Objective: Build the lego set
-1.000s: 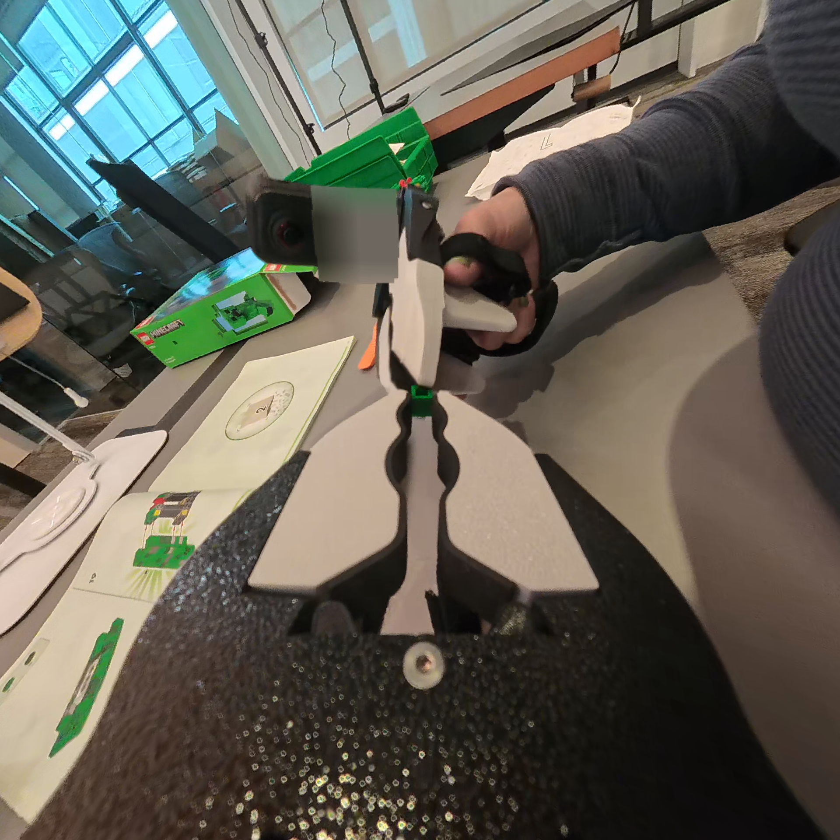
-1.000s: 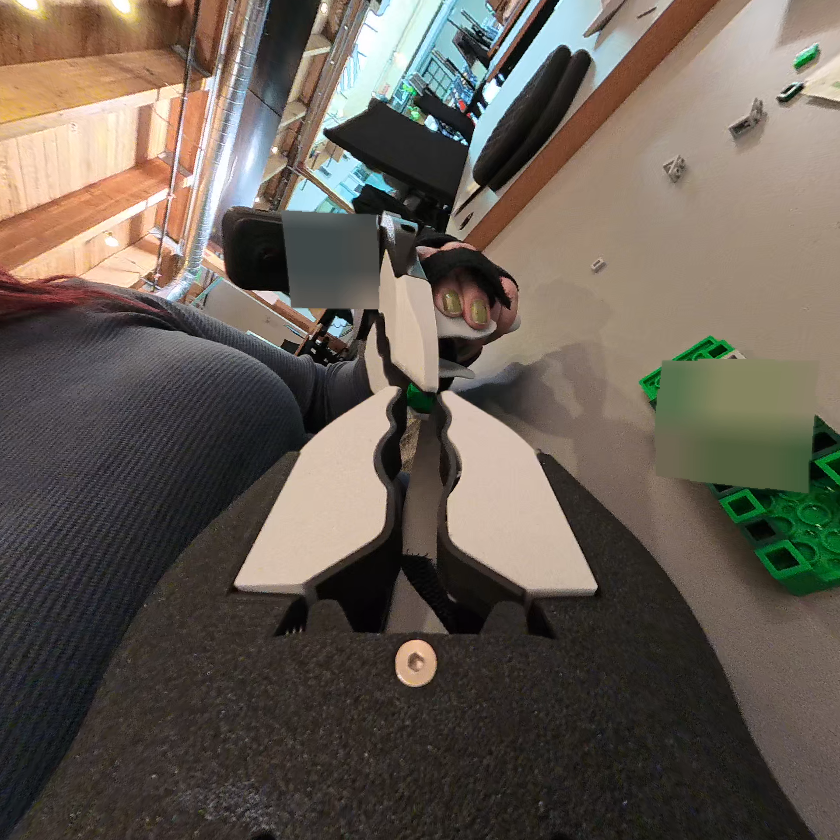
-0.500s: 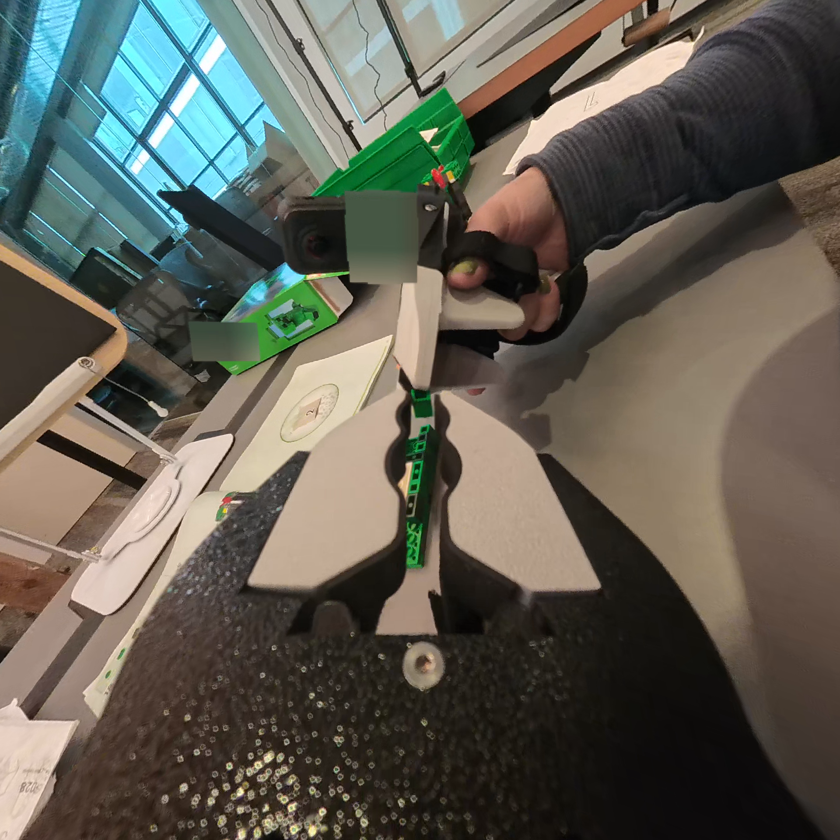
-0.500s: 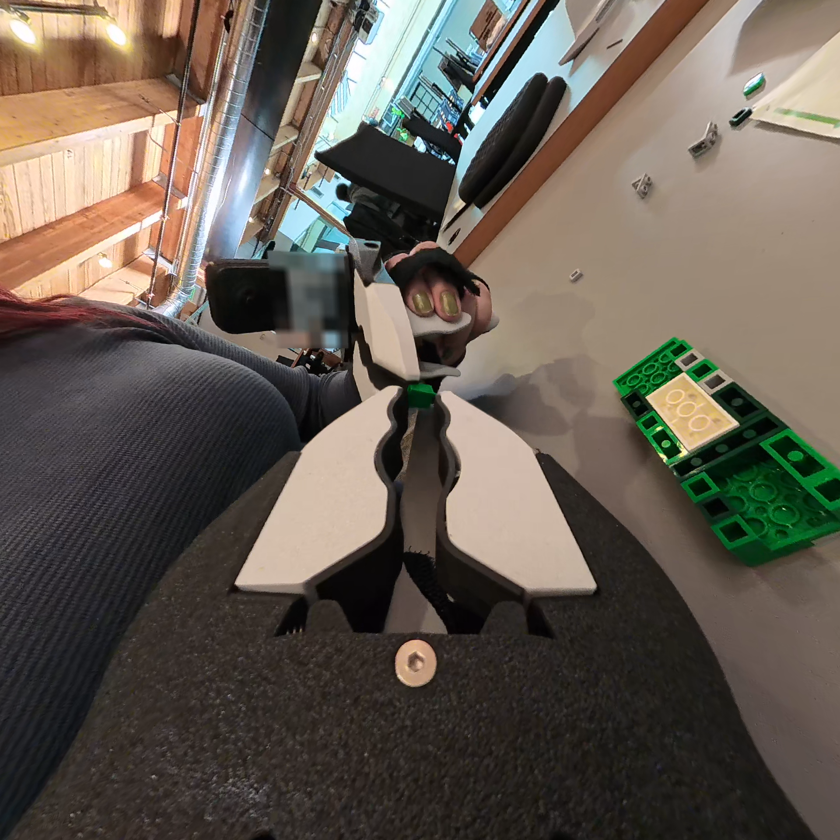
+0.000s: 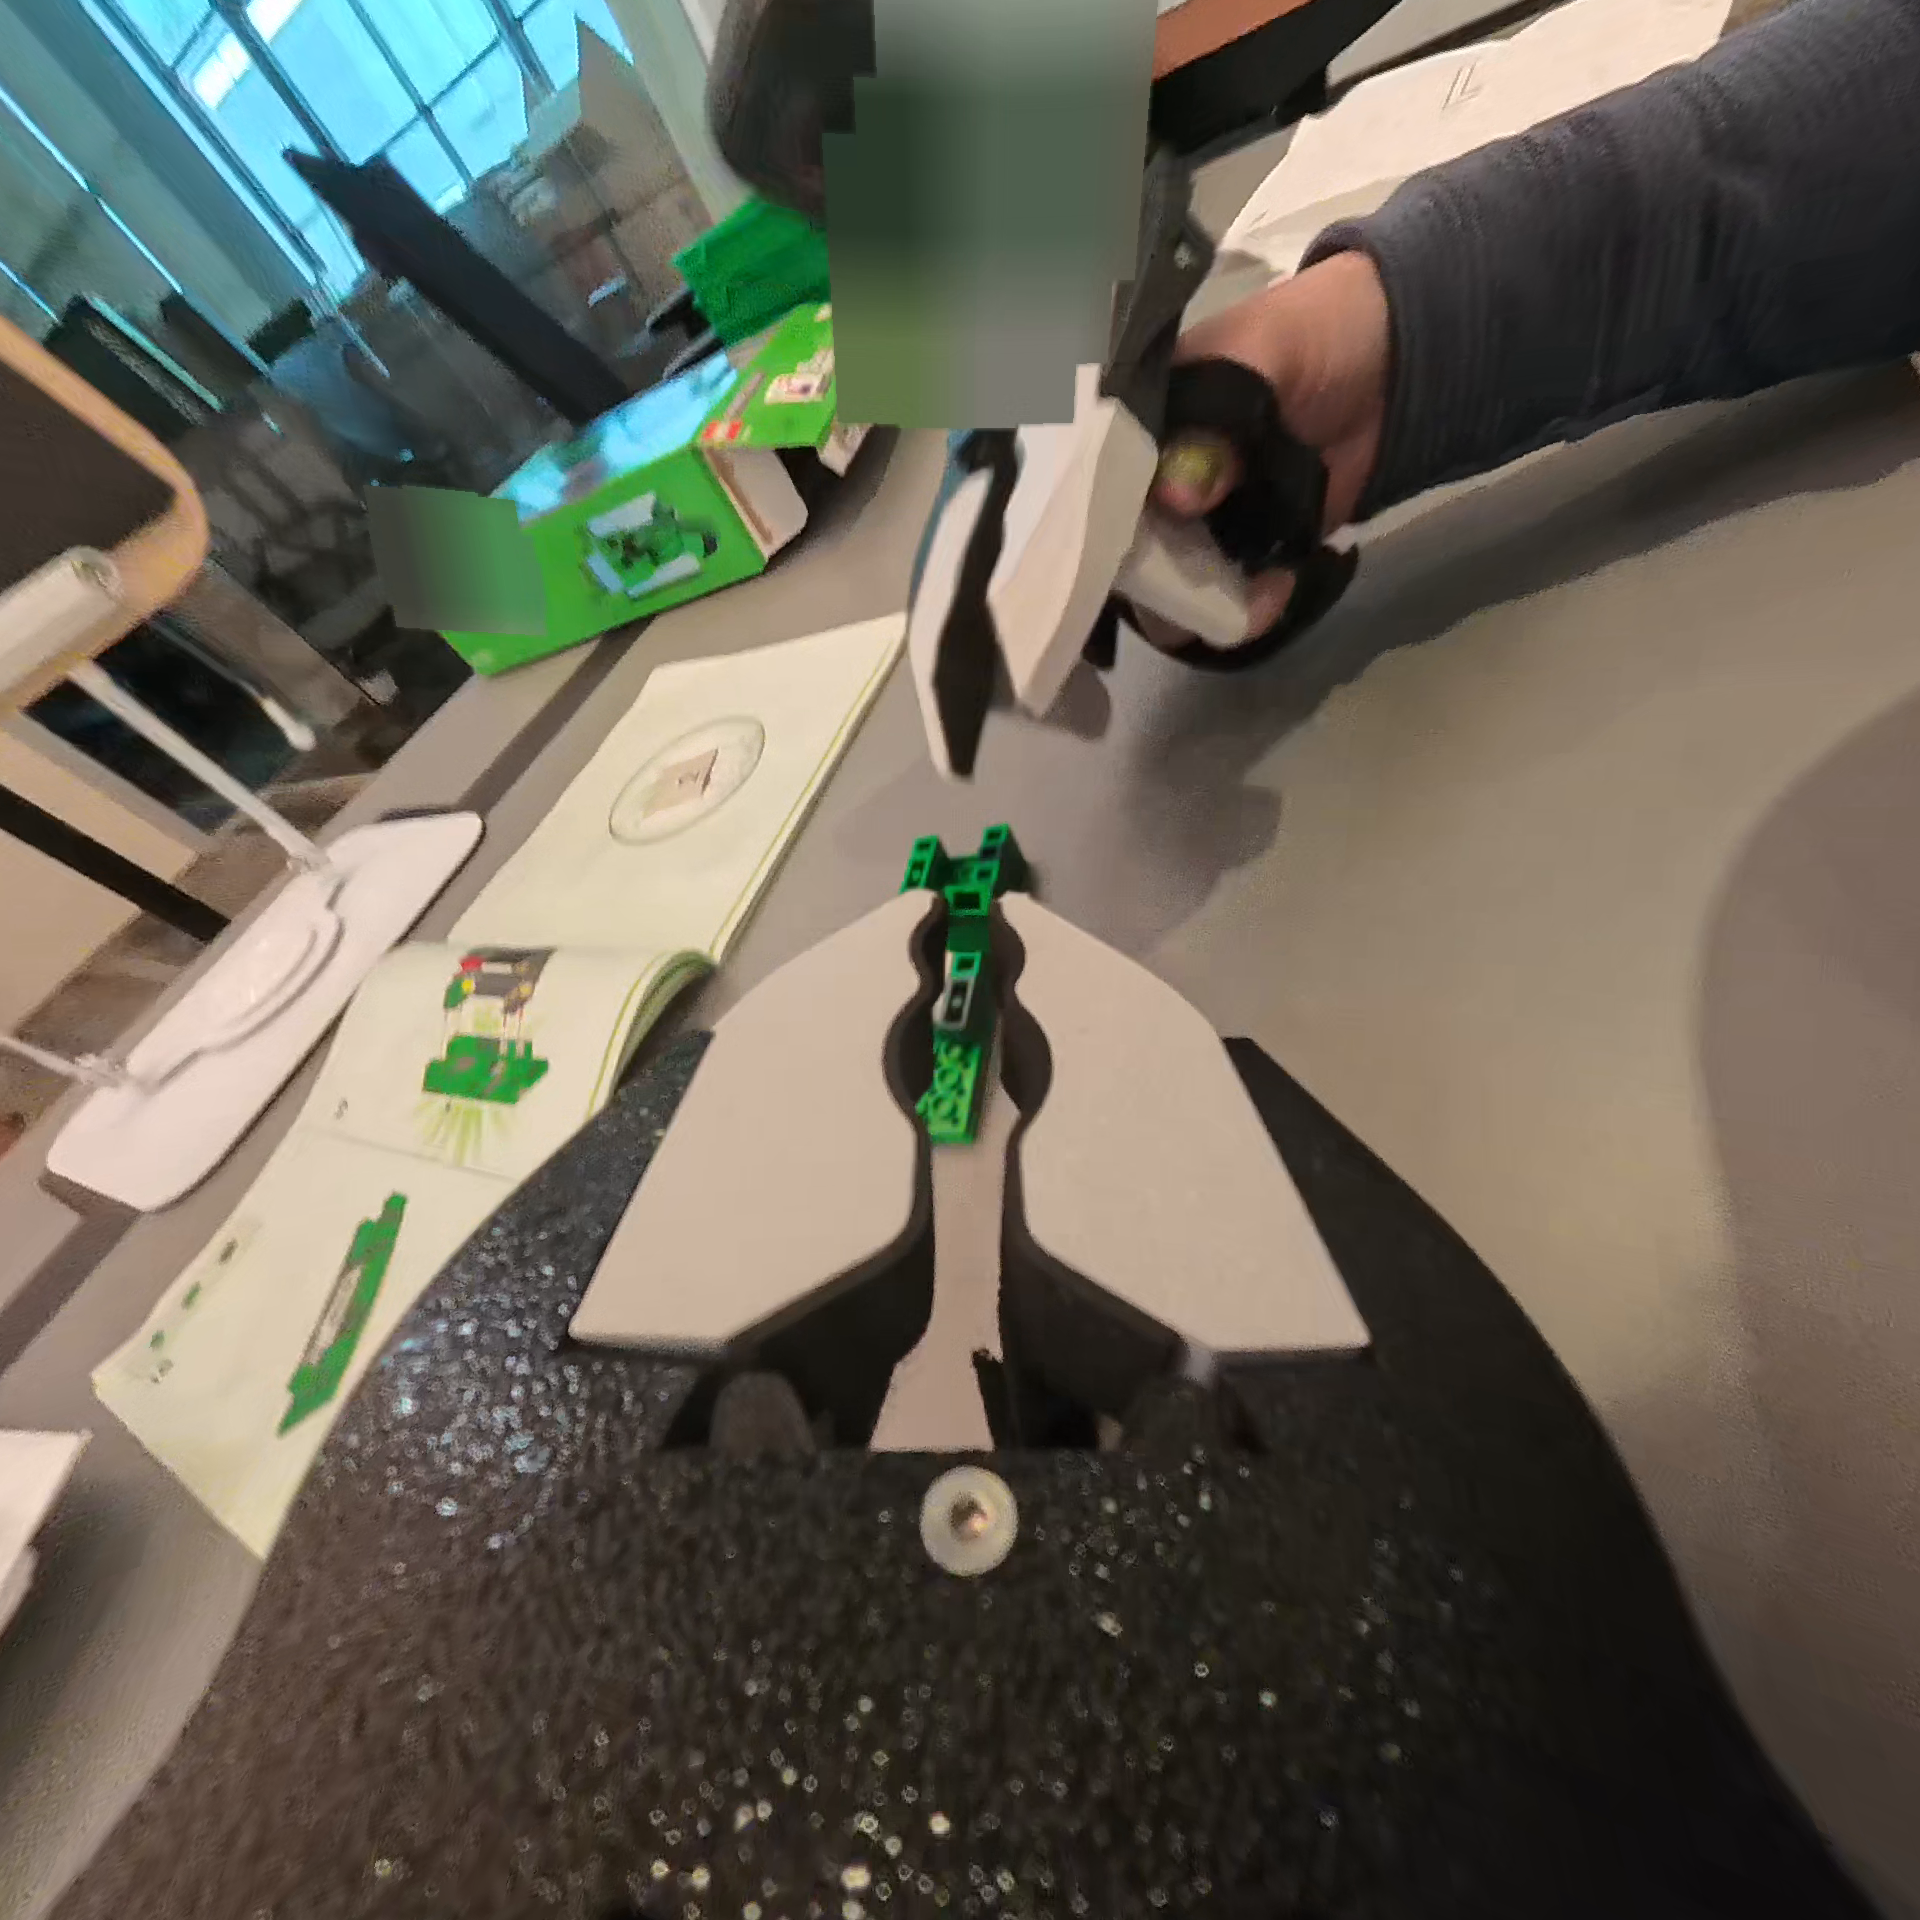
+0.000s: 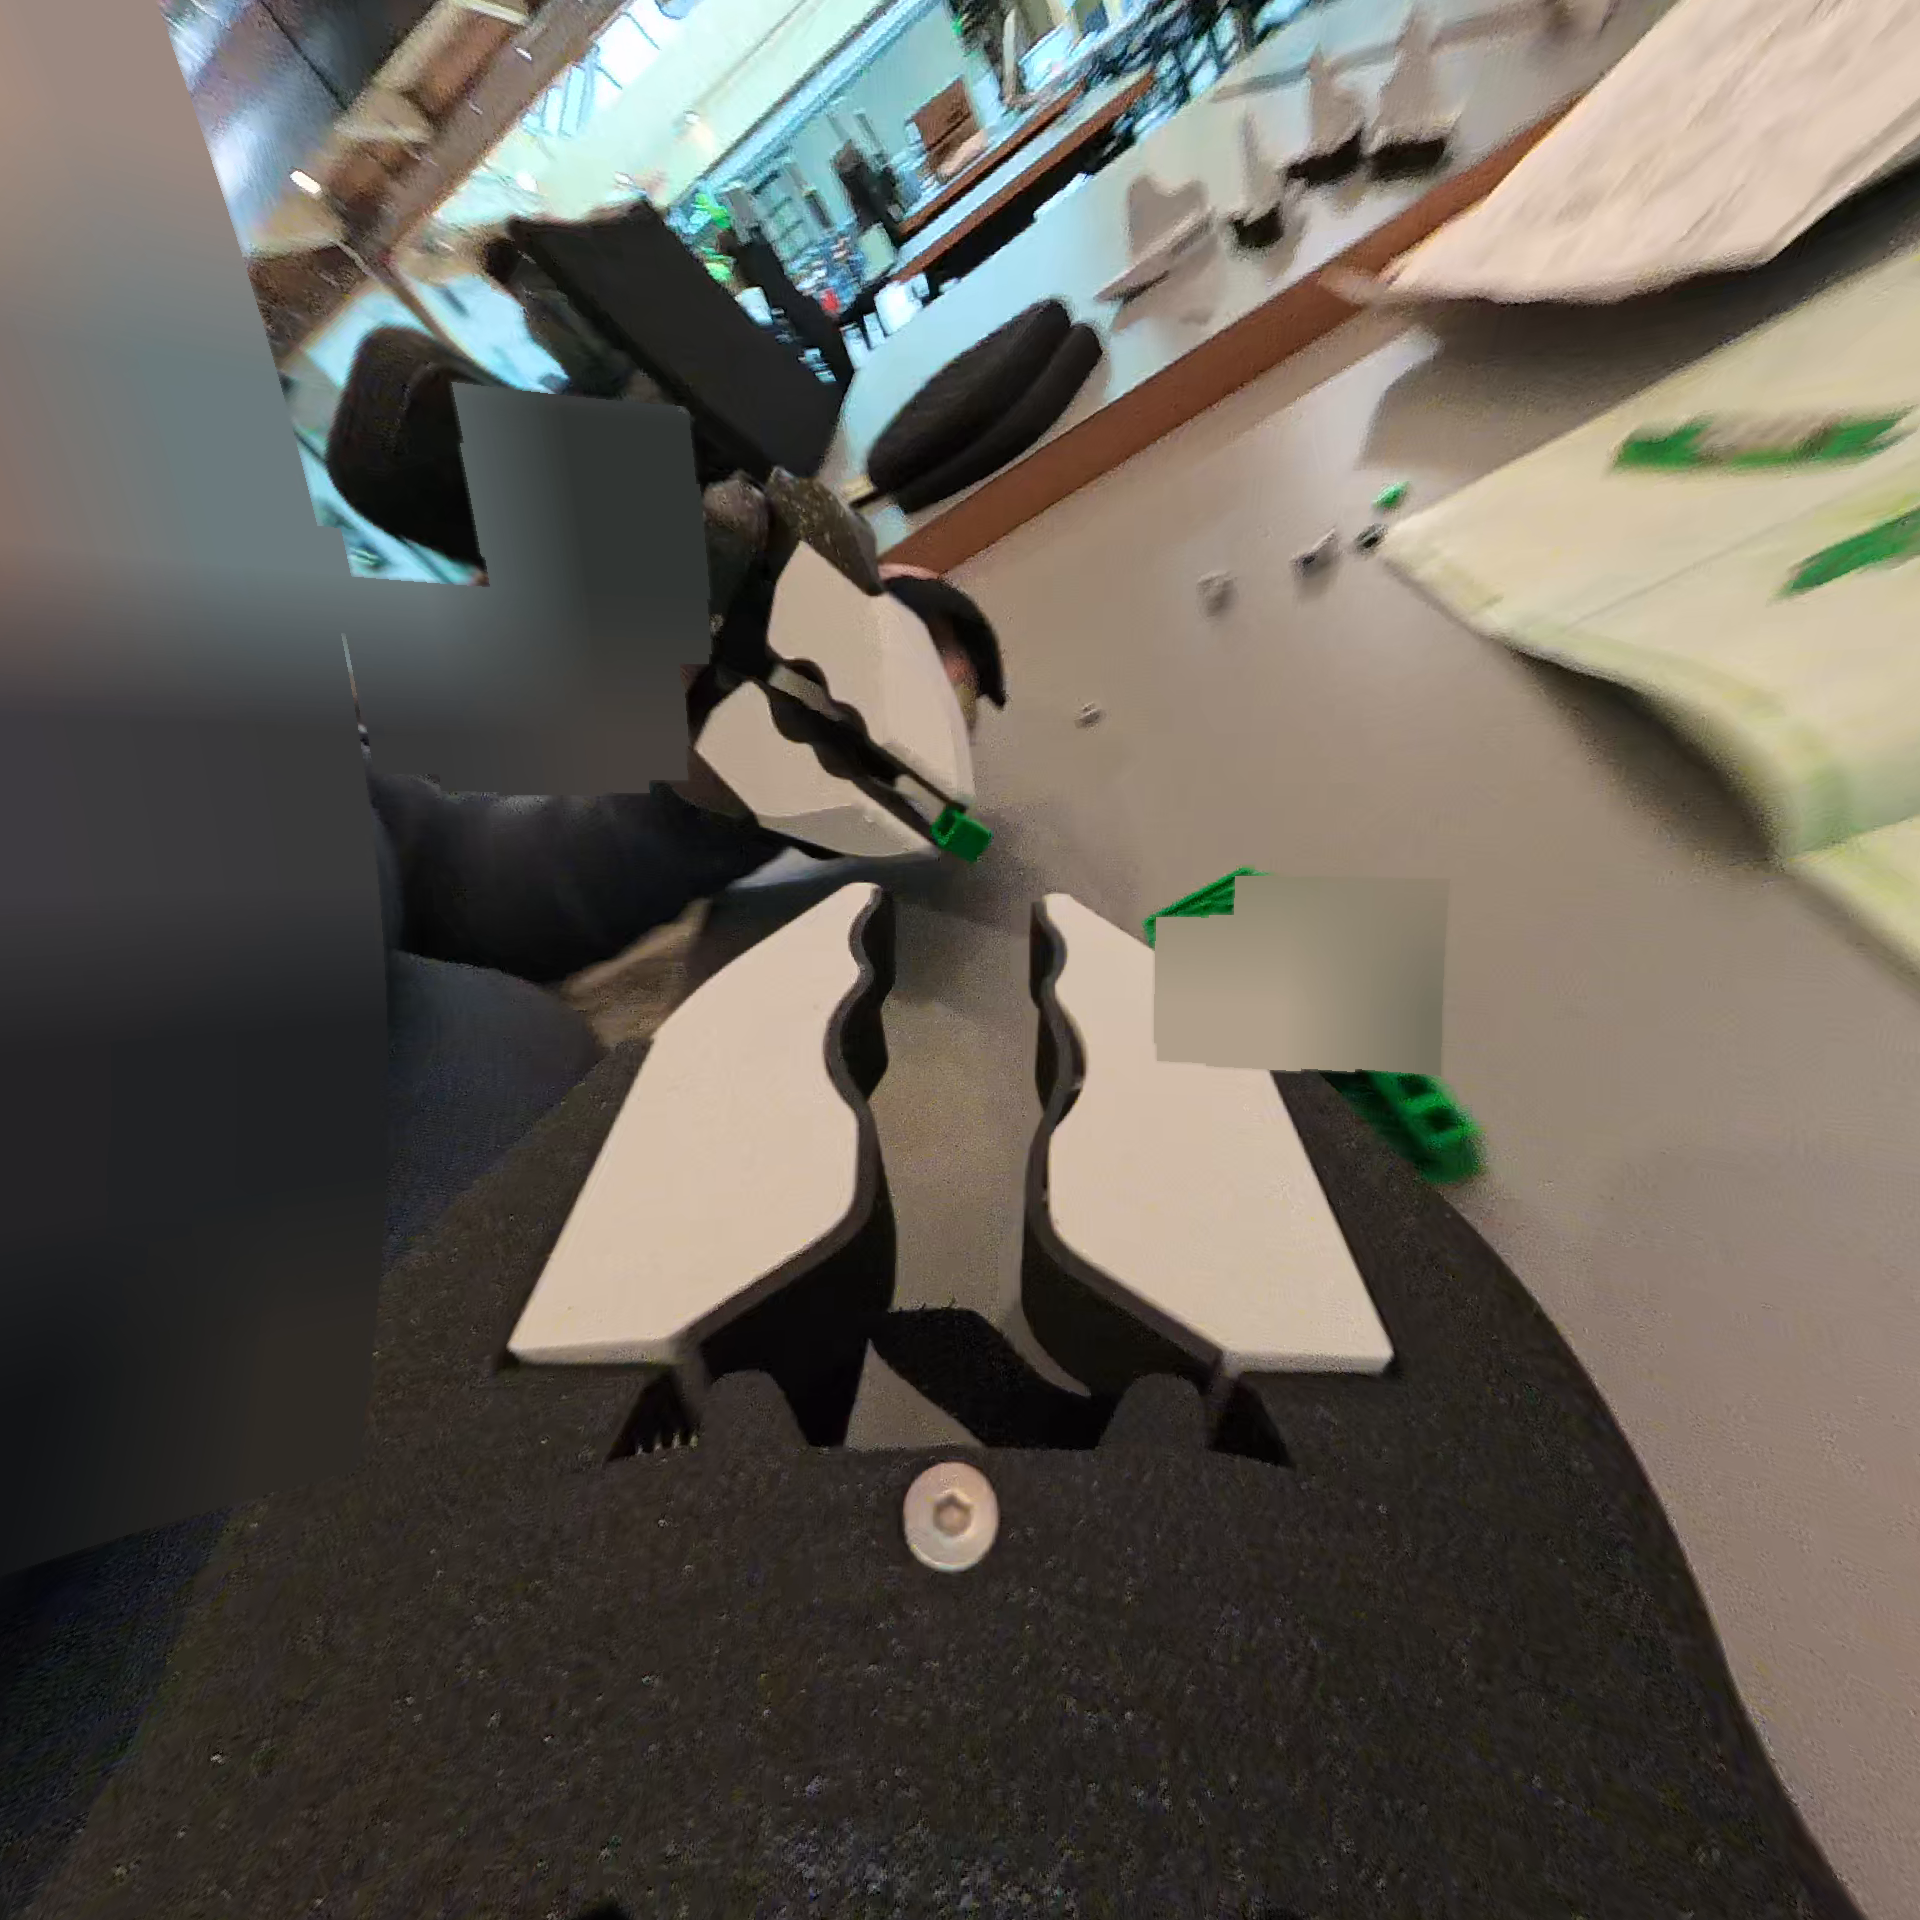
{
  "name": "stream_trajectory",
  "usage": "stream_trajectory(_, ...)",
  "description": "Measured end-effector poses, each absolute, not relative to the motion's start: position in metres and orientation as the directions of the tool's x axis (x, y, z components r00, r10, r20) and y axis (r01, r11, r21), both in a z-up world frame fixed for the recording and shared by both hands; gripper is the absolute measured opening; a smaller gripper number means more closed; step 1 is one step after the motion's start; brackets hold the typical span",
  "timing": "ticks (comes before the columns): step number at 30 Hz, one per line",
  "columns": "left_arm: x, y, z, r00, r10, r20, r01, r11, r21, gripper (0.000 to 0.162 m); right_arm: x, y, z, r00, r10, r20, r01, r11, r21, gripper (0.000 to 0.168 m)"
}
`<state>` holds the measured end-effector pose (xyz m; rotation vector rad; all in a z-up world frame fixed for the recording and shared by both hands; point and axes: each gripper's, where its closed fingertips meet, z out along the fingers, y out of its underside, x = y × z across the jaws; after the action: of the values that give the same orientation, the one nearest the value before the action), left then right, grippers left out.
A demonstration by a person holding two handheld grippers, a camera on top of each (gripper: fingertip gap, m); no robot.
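Note:
My left gripper [image 5: 966, 920] is shut on a small green brick [image 5: 968, 871] at its tips; the right wrist view shows this gripper [image 6: 951, 831] from the side with the brick [image 6: 961, 834] sticking out. A green plate assembly [image 5: 956, 1091] lies on the grey table [image 5: 1455, 935] and shows through the gap between my left fingers. In the right wrist view it [image 6: 1418, 1127] lies just right of my right gripper, partly under a mosaic patch. My right gripper [image 6: 961, 909] is open and empty, a short way from the left one. It [image 5: 961, 717] hangs above the table ahead of the left gripper.
An open instruction booklet [image 5: 665, 831] lies left of the grippers, also in the right wrist view [image 6: 1714, 644]. A green set box [image 5: 623, 540] stands behind it and a white lamp base [image 5: 239, 997] beside it. Small loose pieces [image 6: 1309, 561] lie near the table's far edge. A person's sleeve [image 5: 1610, 270] crosses the right.
The grippers were tip to tip at the small green brick. My right gripper has opened and drawn away; the left keeps the brick and has tilted down toward the table.

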<state>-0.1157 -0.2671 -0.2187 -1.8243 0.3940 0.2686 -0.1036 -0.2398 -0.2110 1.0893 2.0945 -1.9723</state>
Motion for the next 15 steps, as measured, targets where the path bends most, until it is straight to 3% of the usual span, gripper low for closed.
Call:
stream_trajectory(1, -0.12, -0.269, -0.223, 0.925, -0.131, -0.357, -0.38, -0.271, -0.885, 0.007, -0.108, -0.232, -0.211, -0.762, 0.488, -0.424, 0.465, -0.042, -0.884, 0.028)
stream_trajectory(3, -0.13, -0.274, -0.232, 0.934, -0.136, -0.329, -0.356, -0.313, -0.881, 0.007, -0.115, -0.218, -0.22, -0.776, 0.574, -0.262, 0.372, 0.08, -0.925, 0.046)
stream_trajectory(7, -0.139, -0.277, -0.241, 0.943, -0.152, -0.295, -0.33, -0.339, -0.881, 0.007, -0.123, -0.206, -0.254, -0.81, 0.585, -0.049, 0.316, 0.364, -0.876, 0.067)
stream_trajectory(15, -0.138, -0.276, -0.245, 0.948, -0.199, -0.25, -0.305, -0.33, -0.893, 0.007, -0.138, -0.222, -0.277, -0.887, 0.455, 0.075, 0.223, 0.567, -0.793, 0.06)
